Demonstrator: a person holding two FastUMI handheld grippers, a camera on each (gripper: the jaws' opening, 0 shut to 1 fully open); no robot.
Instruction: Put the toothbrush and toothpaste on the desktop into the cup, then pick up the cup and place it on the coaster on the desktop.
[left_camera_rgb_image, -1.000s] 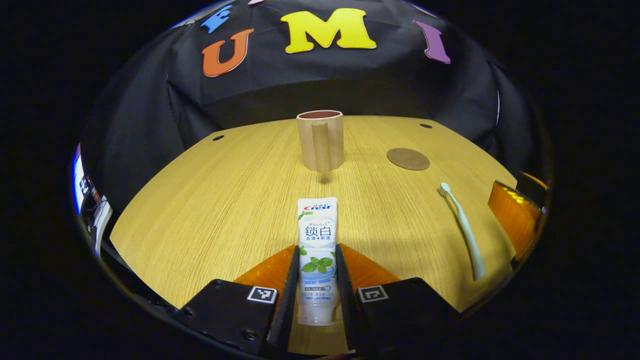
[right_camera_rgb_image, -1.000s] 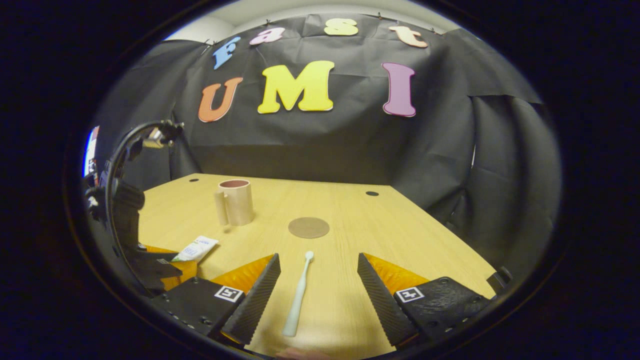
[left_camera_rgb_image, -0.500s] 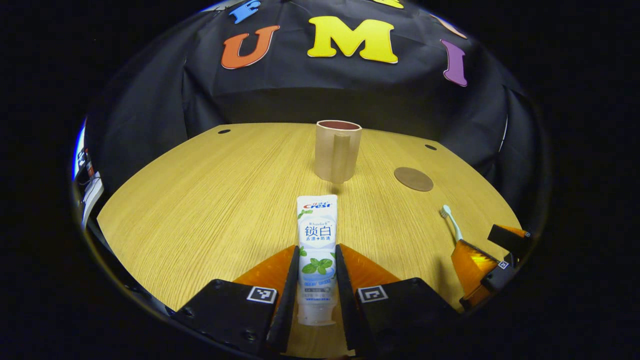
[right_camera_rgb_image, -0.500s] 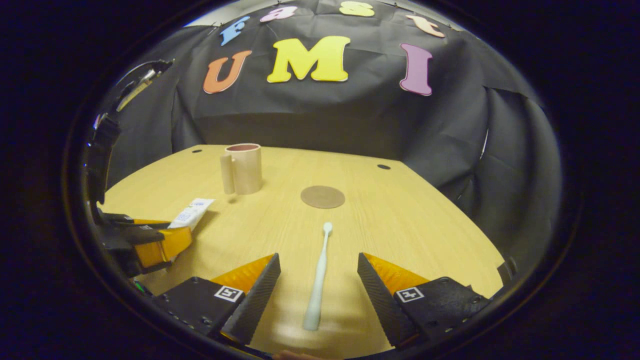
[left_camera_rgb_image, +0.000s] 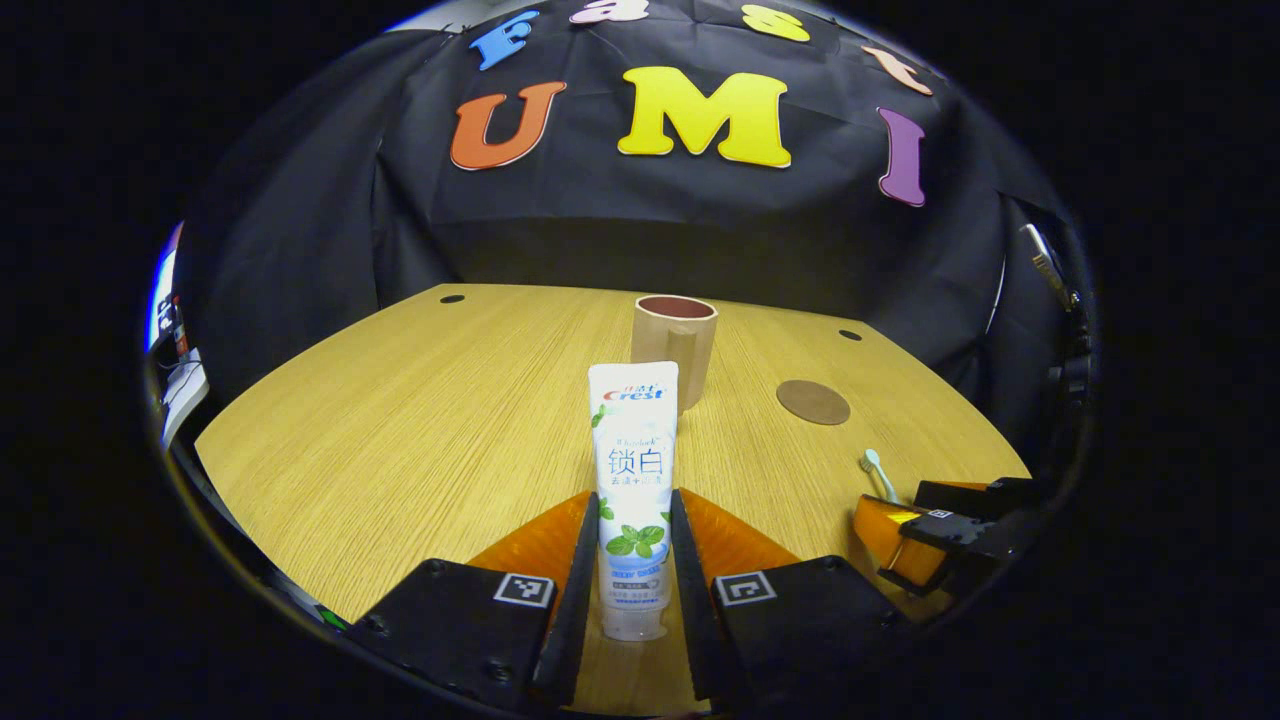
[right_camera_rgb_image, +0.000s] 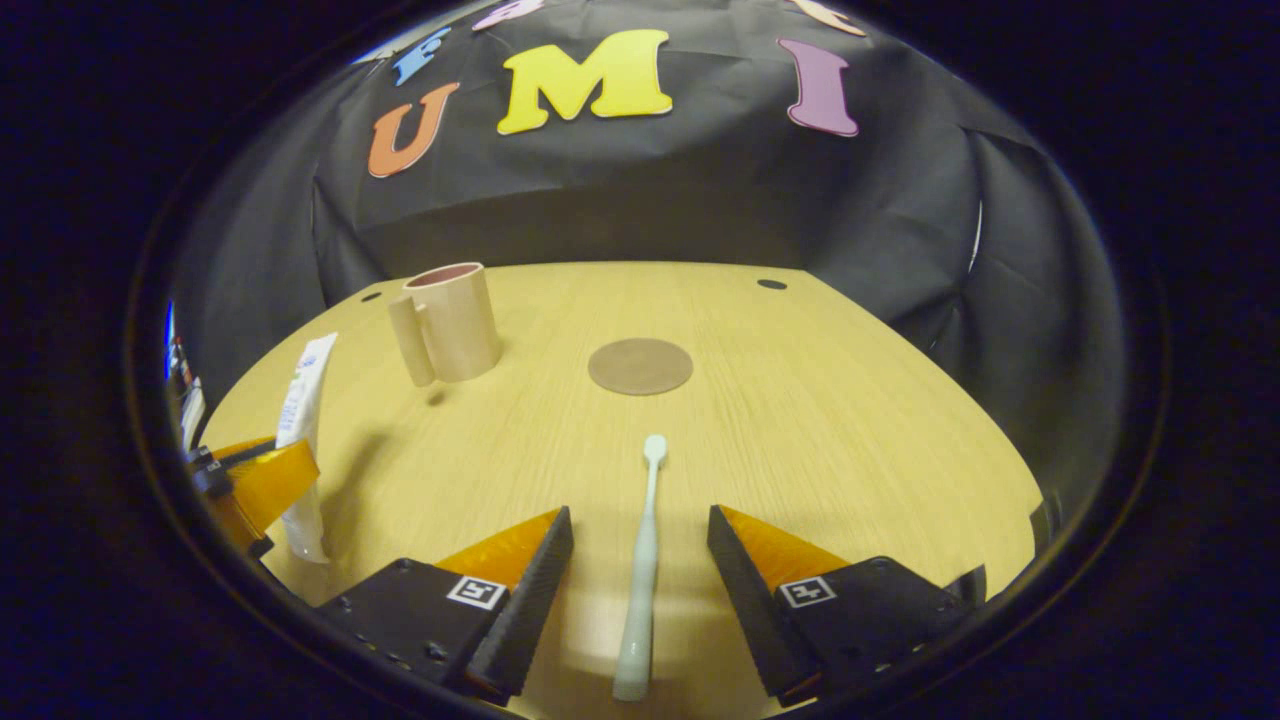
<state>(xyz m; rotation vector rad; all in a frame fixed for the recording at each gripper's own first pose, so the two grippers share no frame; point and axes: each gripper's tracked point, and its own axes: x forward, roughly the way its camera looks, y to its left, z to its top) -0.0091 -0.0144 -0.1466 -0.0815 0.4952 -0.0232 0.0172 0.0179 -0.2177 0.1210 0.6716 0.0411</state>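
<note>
Wooden table (right_camera_rgb_image: 850, 420), black cloth wall behind. Toothpaste (left_camera_rgb_image: 634, 470) is clamped by left gripper (left_camera_rgb_image: 630, 590); toothbrush (right_camera_rgb_image: 645, 540) is straddled by spread right gripper (right_camera_rgb_image: 635, 590).

A light wood-grain tabletop (left_camera_rgb_image: 400, 400) with a curved-looking near edge carries two small dark round holes, one near its far left corner (left_camera_rgb_image: 452, 298) and one near its far right corner (left_camera_rgb_image: 849, 335). A creased black cloth wall (left_camera_rgb_image: 600, 230) hangs just behind the far edge and wraps round both sides. Beyond the left edge, a narrow bright strip of blurred clutter (left_camera_rgb_image: 172, 330) shows; what it holds cannot be told.
</note>
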